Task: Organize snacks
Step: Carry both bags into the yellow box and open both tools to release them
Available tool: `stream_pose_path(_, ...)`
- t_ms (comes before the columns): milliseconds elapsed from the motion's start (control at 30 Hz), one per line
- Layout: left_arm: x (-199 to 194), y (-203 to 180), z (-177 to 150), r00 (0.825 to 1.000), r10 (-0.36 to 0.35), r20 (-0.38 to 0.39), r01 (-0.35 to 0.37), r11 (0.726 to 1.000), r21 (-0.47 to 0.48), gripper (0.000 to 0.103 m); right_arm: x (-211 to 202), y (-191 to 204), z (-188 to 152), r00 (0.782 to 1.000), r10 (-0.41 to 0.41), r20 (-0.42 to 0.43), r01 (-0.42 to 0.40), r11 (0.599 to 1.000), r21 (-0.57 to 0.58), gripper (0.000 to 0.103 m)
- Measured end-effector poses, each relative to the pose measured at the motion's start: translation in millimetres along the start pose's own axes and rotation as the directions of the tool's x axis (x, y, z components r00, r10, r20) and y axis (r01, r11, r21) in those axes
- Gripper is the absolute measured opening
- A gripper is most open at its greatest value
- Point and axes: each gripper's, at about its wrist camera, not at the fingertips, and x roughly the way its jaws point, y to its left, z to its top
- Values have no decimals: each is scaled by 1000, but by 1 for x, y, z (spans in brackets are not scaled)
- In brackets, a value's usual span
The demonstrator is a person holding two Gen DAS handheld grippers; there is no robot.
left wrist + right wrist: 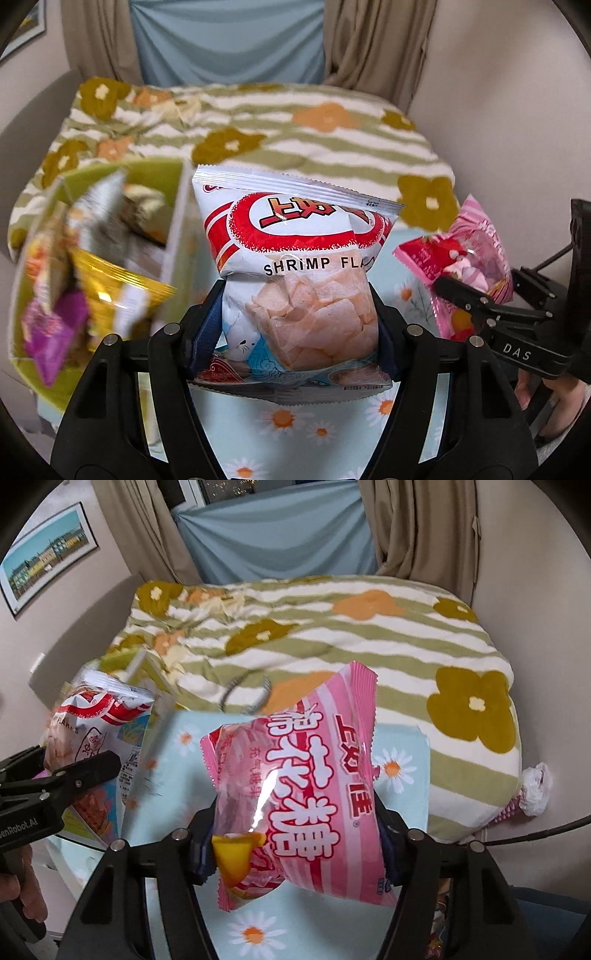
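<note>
Green snack bin crowding left side

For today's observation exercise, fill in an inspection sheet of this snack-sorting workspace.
Surface: daisy-print cloth, pale blue.
Job's things: shrimp flakes bag and pink marshmallow bag, both lifted; green box holding snack packets.
Clutter: white wad at the blanket's edge.
Grippers: left tool shut on the shrimp bag; right tool shut on the pink bag.
Cables: black cable, far right.
Surroundings: floral blanket, curtains, framed picture.
</note>
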Motion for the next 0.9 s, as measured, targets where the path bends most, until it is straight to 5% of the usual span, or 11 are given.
stream_pose_path(400, -88, 126, 16, 990, 55, 128, -49, 998, -50, 69, -33, 111, 37, 989, 86, 121, -83, 996, -37, 62)
stream_pose_path(700, -69, 217, -2, 998, 41, 41, -38, 997, -63, 69, -17, 200, 45, 987, 115, 114, -110, 993, -53, 62)
stream_pose_path(800, -50, 229, -9, 1000, 13, 1, -13, 999, -47, 88, -10, 216, 43, 990, 96, 103, -93, 995, -38, 62)
stream_pose_path(833, -47, 232, -11, 1000, 18, -3, -18, 999, -42, 103, -7, 222, 43, 991, 88, 100, -85, 996, -27, 62)
stream_pose_path(900, -45, 239, -15, 1000, 7, 6, -7, 999, -31, 103, -3, 228, 42, 993, 72, 97, -71, 997, -13, 62)
